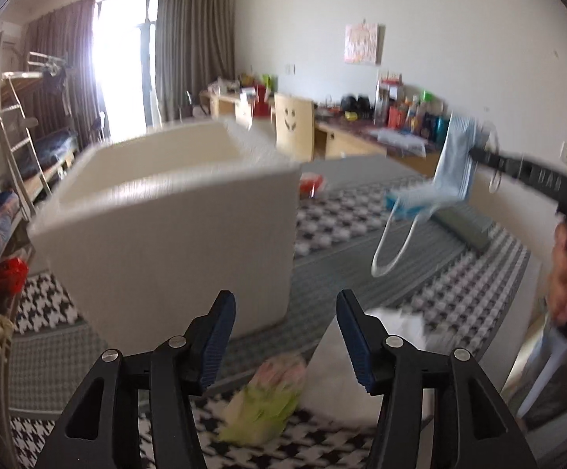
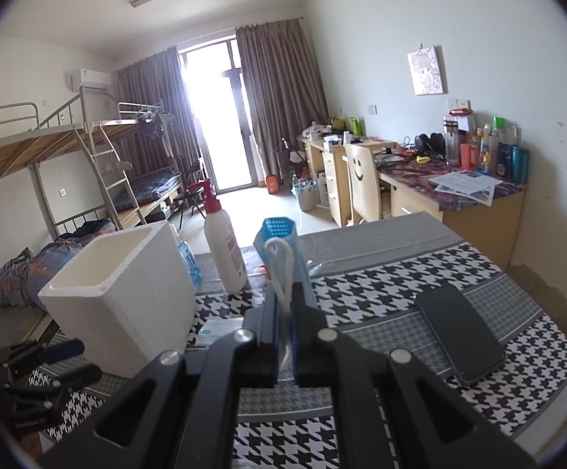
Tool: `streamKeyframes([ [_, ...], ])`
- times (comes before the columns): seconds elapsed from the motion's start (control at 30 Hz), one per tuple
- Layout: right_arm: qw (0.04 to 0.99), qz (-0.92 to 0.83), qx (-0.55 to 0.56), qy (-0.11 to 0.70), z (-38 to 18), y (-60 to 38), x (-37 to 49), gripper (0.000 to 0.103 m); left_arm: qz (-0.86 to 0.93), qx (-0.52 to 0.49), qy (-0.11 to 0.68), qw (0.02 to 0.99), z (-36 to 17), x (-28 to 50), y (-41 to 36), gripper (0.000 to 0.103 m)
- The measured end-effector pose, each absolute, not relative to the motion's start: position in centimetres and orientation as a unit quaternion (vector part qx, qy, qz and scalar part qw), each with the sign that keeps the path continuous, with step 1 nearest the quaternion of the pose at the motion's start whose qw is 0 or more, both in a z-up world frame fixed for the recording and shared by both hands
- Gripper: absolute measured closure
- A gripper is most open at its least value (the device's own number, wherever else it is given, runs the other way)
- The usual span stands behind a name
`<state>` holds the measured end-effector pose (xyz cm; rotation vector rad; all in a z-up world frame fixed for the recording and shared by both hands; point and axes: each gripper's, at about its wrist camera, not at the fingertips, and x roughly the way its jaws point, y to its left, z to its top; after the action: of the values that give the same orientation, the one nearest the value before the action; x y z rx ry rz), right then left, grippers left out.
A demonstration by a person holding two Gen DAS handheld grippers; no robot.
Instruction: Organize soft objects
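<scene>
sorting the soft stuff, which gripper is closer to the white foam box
Left. The left gripper, jaws open and empty, hangs right beside the white foam box. The right gripper, shut on a blue face mask, is farther off.

Left tongs [image 1: 286, 336]: black angular arms with slotted cut-outs, round silver pivot screws, two per side. My fingers [image 1: 217, 342] end in dark blue ribbed pads, edges sawtoothed. Right tongs [image 2: 285, 336]: same black frame, same silver screws, blue pads on black blocks. From left view, right tongs' arm black, pale embossed lettering along side, too blurred to read. My hand [image 1: 564, 285] at right edge, blurred; sleeve not clear.
</scene>
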<state>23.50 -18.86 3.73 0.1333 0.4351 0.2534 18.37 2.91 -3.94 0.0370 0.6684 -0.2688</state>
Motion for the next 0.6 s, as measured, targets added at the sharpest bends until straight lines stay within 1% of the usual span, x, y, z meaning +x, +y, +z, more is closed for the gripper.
streamKeyframes([
  [0.2, 0.966, 0.127, 0.063, 0.218, 3.7, -18.6, 23.6, 0.096, -0.146, 0.03, 0.376, 0.915, -7.2, 18.7, 3.8, 0.046],
  [0.23, 0.965, 0.126, 0.064, 0.219, 3.7, -18.6, 23.7, 0.096, -0.147, 0.03, 0.385, 0.91, -7.7, 18.8, 3.9, 0.042],
  [0.3, 0.965, 0.126, 0.066, 0.22, 3.7, -18.7, 23.8, 0.096, -0.145, 0.034, 0.396, 0.906, -8.6, 18.9, 3.8, 0.039],
  [0.6, 0.965, 0.124, 0.061, 0.222, 3.9, -18.3, 24.0, 0.096, -0.163, 0.045, 0.431, 0.886, -10.9, 19.6, 3.7, 0.039],
])
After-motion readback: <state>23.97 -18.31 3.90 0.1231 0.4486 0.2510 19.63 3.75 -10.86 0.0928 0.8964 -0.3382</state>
